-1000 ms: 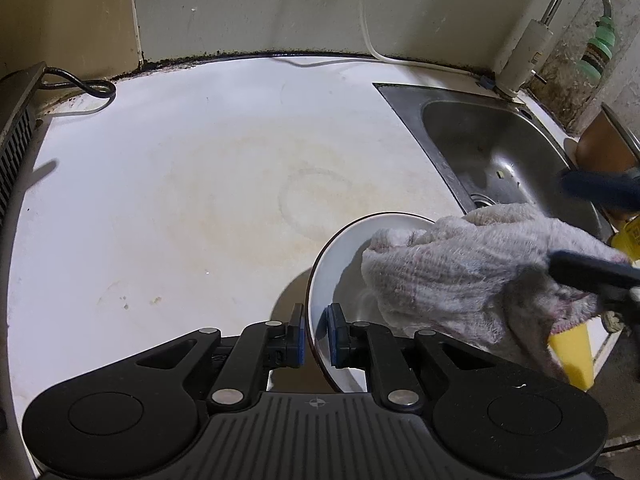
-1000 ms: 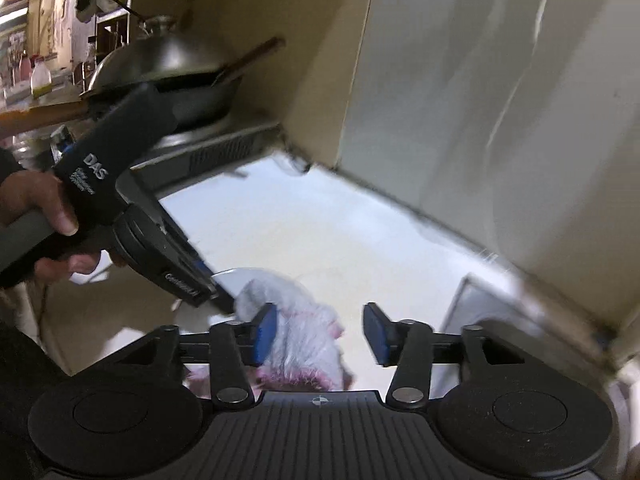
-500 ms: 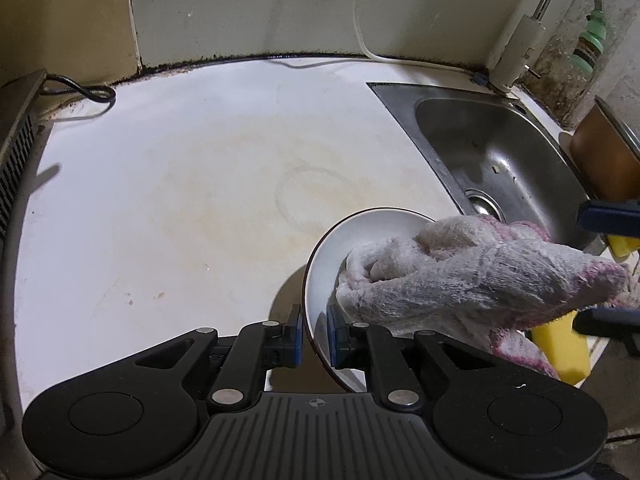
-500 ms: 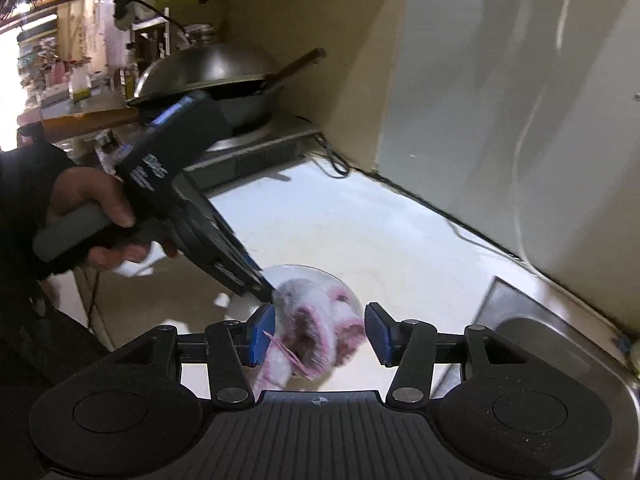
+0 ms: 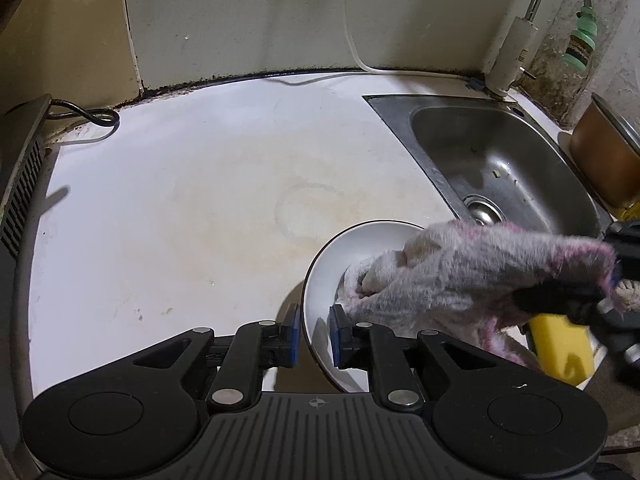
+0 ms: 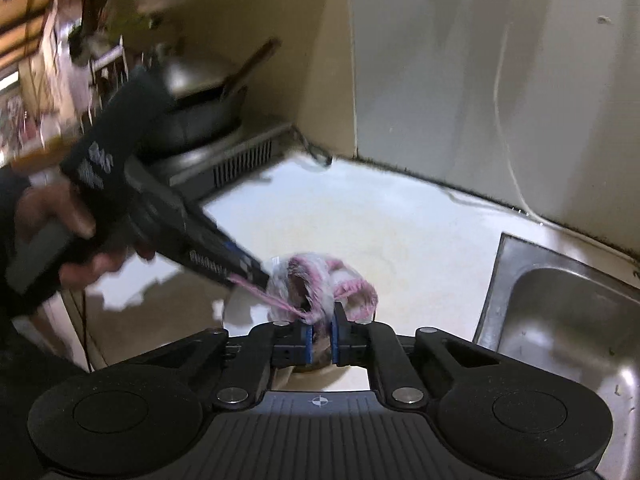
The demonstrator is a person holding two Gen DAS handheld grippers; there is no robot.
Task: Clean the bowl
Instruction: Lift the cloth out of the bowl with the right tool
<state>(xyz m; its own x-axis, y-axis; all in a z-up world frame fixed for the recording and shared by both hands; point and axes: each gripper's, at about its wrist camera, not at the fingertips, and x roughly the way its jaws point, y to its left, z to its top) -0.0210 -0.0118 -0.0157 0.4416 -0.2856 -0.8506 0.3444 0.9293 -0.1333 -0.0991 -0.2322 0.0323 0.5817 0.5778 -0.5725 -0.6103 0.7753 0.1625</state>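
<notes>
The bowl (image 5: 360, 256) is white and sits tipped up on its side, just beside the sink (image 5: 500, 168), at the front corner of the white counter (image 5: 180, 200). The left gripper (image 5: 314, 334) is pinched tight on the near rim of the bowl, one finger outside and one inside, and holds it up. The right gripper (image 6: 321, 338) is clamped on one end of a pink and white cloth (image 5: 472, 276). The other end of the cloth is bunched up and pushed into the bowl, touching its inside wall. So the cleaning looks like it is in the middle: the bowl is held, the cloth is gripped, and the cloth is in the bowl rubbing it. The part of the inside that shows looks white and plain, with no food on it that I can see. The cloth hides a big part of the inside, so I cannot tell if that part is clean. The outside of the bowl cannot be seen well either. What is left, I think, is to wipe the rest and put the bowl down.
</notes>
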